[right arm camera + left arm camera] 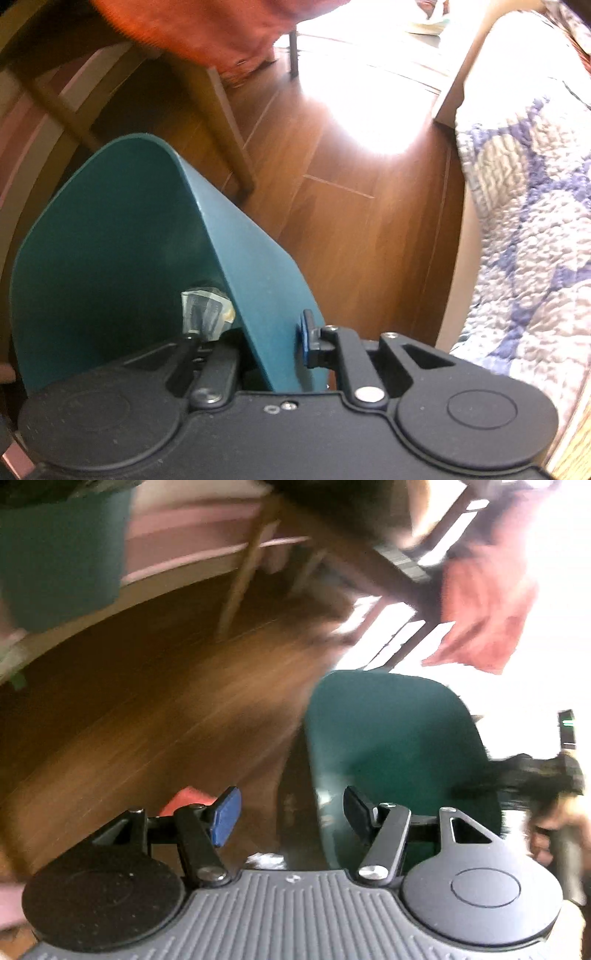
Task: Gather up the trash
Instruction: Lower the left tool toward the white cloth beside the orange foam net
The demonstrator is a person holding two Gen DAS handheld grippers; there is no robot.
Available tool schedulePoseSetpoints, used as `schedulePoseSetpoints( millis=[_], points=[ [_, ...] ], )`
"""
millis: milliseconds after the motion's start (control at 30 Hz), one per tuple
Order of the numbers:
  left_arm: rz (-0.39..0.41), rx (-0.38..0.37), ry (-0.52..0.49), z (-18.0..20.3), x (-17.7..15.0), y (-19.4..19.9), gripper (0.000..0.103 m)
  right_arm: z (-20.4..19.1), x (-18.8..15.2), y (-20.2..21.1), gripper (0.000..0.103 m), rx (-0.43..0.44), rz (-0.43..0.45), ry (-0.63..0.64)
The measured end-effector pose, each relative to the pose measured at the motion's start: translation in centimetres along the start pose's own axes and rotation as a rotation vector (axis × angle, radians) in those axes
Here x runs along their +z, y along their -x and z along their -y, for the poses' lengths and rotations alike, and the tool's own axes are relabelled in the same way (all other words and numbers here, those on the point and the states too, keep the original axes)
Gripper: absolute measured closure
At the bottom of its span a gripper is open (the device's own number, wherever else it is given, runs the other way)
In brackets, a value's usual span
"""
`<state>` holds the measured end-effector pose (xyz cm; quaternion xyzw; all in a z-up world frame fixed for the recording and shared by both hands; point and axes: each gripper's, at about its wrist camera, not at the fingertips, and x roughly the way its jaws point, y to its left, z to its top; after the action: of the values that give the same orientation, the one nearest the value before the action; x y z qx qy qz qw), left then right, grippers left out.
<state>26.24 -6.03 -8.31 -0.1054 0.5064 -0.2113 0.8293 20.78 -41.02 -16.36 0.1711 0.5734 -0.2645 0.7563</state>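
A teal plastic trash bin (110, 236) is held tilted above the wooden floor. My right gripper (255, 343) is shut on its rim, one finger inside and one finger (308, 345) outside the wall. Crumpled paper trash (207, 310) lies inside the bin. In the left wrist view the same bin (391, 738) hangs just ahead on the right. My left gripper (291, 816) is open and empty beside it. A small red piece (186, 799) shows behind its left finger. The left view is motion-blurred.
Wooden chair legs (229, 122) and an orange-red cloth (207, 26) stand over the floor ahead. A quilted bed cover (528, 206) fills the right side. A second teal container (62, 557) is at the far left. A white scrap (266, 860) lies near the left gripper.
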Motion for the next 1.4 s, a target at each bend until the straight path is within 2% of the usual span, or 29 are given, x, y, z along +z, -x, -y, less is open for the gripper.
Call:
schedulePoseSetpoints(
  millis=[67, 133, 233, 367, 433, 500, 600, 733, 800, 967, 1067, 1200, 1233, 1267, 1333, 1400],
  points=[
    [0.022, -0.001, -0.026, 0.2, -0.1, 0.0, 0.039, 1.3, 0.5, -0.3, 0.090, -0.005, 0.008, -0.025],
    [0.002, 0.057, -0.062, 0.3, -0.8, -1.5, 0.037, 3.1, 1.1, -1.0, 0.090, -0.014, 0.005, -0.063],
    [-0.092, 0.096, -0.085, 0.1, -2.3, -5.6, 0.037, 5.4, 1.7, -2.5, 0.089, -0.009, -0.001, -0.112],
    [-0.263, 0.124, -0.163, 0.1, -5.5, -14.4, 0.037, 7.2, 2.3, -4.4, 0.087, 0.011, -0.005, -0.155],
    [-0.348, 0.118, -0.122, -0.5, -6.9, -18.6, 0.037, 8.0, 2.6, -5.4, 0.087, 0.020, -0.004, -0.167],
    [-0.386, 0.088, -0.092, -0.8, -8.2, -21.5, 0.037, 8.6, 2.8, -6.3, 0.089, 0.023, -0.010, -0.163],
    [-0.400, 0.086, -0.095, -0.3, -9.4, -25.2, 0.037, 9.7, 3.1, -7.0, 0.089, 0.052, -0.003, -0.176],
    [-0.422, 0.075, 0.114, -2.2, -9.1, -29.1, 0.034, 10.1, 2.8, -7.0, 0.090, 0.076, 0.028, -0.159],
    [-0.432, 0.108, 0.204, -3.0, -8.8, -31.2, 0.034, 10.7, 2.7, -7.3, 0.091, 0.096, 0.045, -0.168],
    [-0.446, 0.136, 0.427, -4.5, -8.4, -35.5, 0.034, 12.0, 1.9, -8.0, 0.093, 0.131, 0.081, -0.195],
    [-0.474, 0.170, 0.468, -4.3, -9.0, -37.6, 0.034, 12.1, 1.5, -7.7, 0.092, 0.143, 0.110, -0.183],
    [-0.506, 0.241, 0.423, -3.1, -10.4, -38.8, 0.036, 12.1, 1.0, -7.5, 0.092, 0.148, 0.128, -0.169],
    [-0.512, 0.255, 0.420, -2.9, -10.8, -38.9, 0.044, 12.1, 0.9, -7.5, 0.093, 0.147, 0.130, -0.165],
    [-0.523, 0.264, 0.420, -2.7, -11.0, -39.0, 0.059, 12.0, 0.9, -7.6, 0.093, 0.145, 0.132, -0.160],
    [-0.543, 0.277, 0.417, -2.4, -11.7, -38.8, 0.073, 11.9, 1.0, -7.7, 0.093, 0.141, 0.134, -0.153],
    [-0.541, 0.298, 0.386, -2.0, -12.0, -38.3, 0.077, 11.6, 1.0, -7.8, 0.093, 0.134, 0.135, -0.146]
  ],
)
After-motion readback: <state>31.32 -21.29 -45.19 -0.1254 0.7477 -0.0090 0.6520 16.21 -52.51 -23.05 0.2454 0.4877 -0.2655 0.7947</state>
